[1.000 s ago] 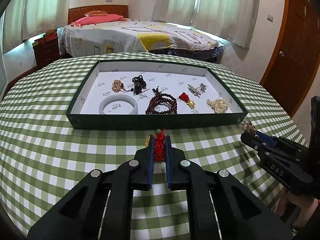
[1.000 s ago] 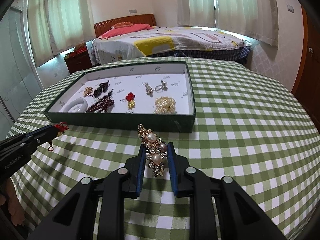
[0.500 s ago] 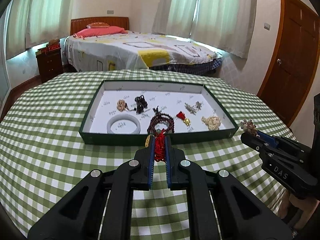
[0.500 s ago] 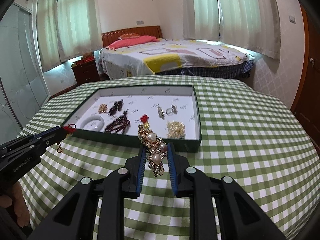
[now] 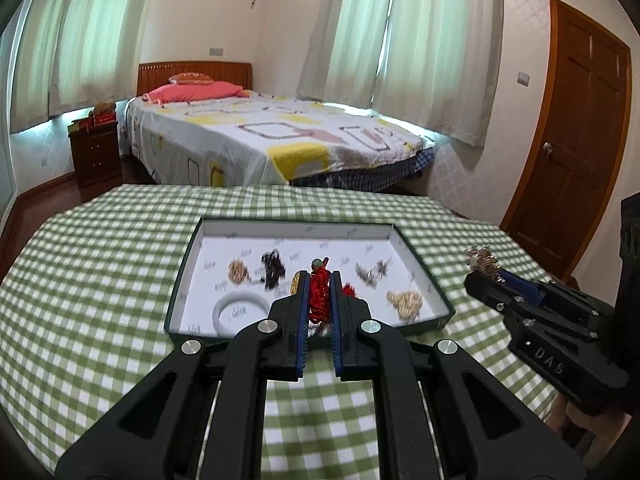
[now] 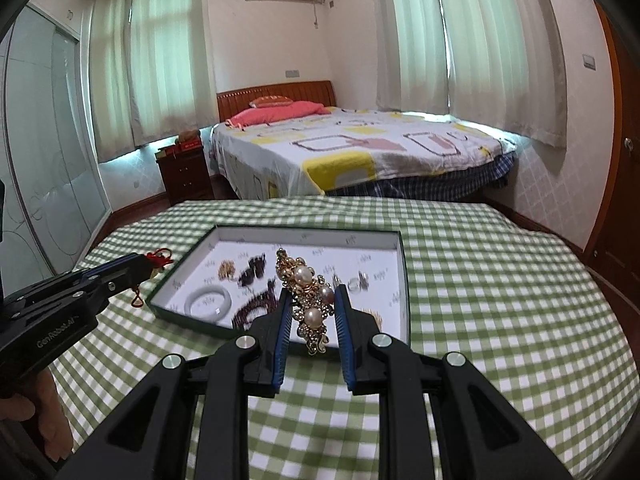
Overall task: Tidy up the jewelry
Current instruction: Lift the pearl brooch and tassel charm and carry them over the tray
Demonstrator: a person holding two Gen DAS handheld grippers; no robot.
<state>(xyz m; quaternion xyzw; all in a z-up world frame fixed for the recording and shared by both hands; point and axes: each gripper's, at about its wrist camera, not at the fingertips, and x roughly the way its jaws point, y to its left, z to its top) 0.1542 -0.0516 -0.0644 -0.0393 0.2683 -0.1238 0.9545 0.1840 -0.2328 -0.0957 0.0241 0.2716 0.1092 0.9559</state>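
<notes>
Flanking tray (image 5: 432, 280), bare checked cloth (image 5: 100, 280)

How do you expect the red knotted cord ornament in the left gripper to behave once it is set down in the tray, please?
Probably floppy: the red knotted cord ornament bunches between the left gripper pads, and a loop dangles below in the right wrist view. It looks light, so it may cling or snag on release. The tray walls should contain it.

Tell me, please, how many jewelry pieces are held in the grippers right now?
2. The left gripper is shut on a red knotted charm; the right gripper is shut on a gold pearl brooch. Both hang above the checked tablecloth, near the tray.
</notes>
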